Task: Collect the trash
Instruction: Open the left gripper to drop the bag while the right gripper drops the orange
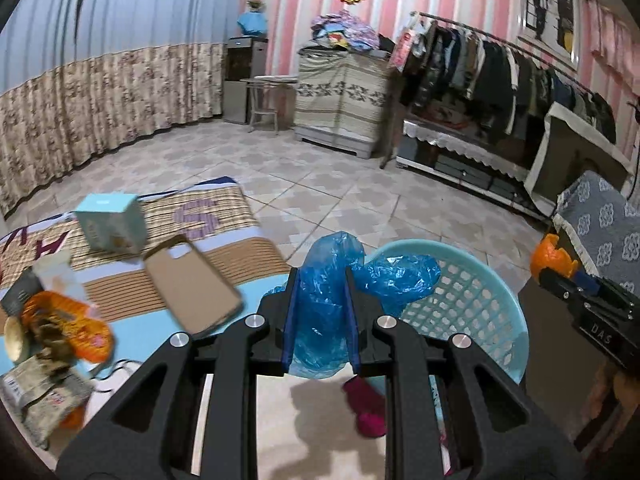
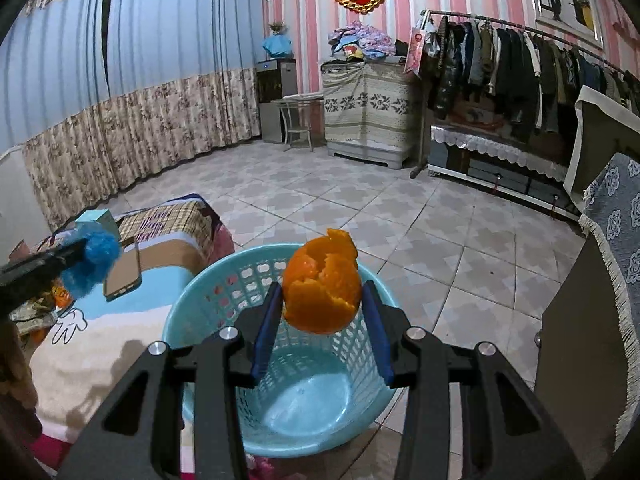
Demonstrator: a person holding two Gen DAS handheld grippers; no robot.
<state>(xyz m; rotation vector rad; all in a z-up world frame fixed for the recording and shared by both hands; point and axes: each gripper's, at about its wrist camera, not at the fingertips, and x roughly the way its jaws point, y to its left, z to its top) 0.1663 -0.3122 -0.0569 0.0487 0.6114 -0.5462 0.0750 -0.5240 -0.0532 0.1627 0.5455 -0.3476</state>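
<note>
Right wrist: orange peel (image 2: 322, 288) clamped, opening up

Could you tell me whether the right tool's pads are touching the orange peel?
Touching: the right wrist view shows the orange peel clamped between both blue pads of the right tool.

blue bag (image 1: 320, 300), orange peel (image 2: 322, 286), turquoise basket (image 2: 180, 320)

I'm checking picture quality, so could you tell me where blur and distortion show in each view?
Left wrist view: the phone case and teal box are motion-smeared, the blue plastic bag sharp; right wrist view: orange peel and basket crisp; both bend the curtains.
</note>
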